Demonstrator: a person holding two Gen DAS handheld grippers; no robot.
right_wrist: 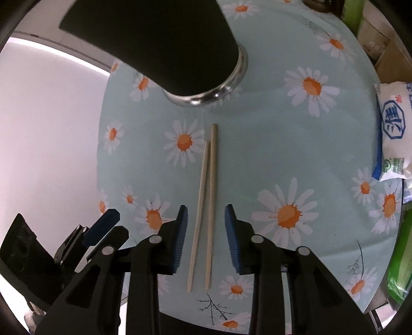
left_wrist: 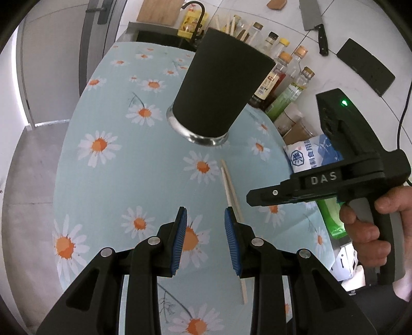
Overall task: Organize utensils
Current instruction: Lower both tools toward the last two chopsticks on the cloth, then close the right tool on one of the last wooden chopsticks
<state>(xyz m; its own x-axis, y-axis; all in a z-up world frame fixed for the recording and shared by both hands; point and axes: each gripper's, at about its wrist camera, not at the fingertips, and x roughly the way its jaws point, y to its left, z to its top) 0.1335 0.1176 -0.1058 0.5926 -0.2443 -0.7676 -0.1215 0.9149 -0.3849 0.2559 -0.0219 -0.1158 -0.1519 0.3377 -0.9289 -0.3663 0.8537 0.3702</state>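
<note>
A pair of pale wooden chopsticks point(right_wrist: 207, 206) lies side by side on the daisy-print tablecloth point(right_wrist: 270, 144), pointing toward a tall black utensil holder point(right_wrist: 164, 43) with a shiny metal base. My right gripper point(right_wrist: 205, 238) is open above the chopsticks, its blue pads either side of them, not touching. In the left wrist view the holder point(left_wrist: 219, 87) stands ahead. My left gripper point(left_wrist: 205, 238) is open and empty, with the chopsticks point(left_wrist: 231, 195) just past its right pad. The right gripper's body point(left_wrist: 334, 177) shows at the right.
Oil and sauce bottles point(left_wrist: 280, 77) line the table's far right edge beside a white salt bag point(left_wrist: 309, 157). A cleaver point(left_wrist: 312, 23) and a cutting board point(left_wrist: 159, 10) hang on the tiled wall. A sink with a black faucet point(left_wrist: 198, 20) lies behind the table.
</note>
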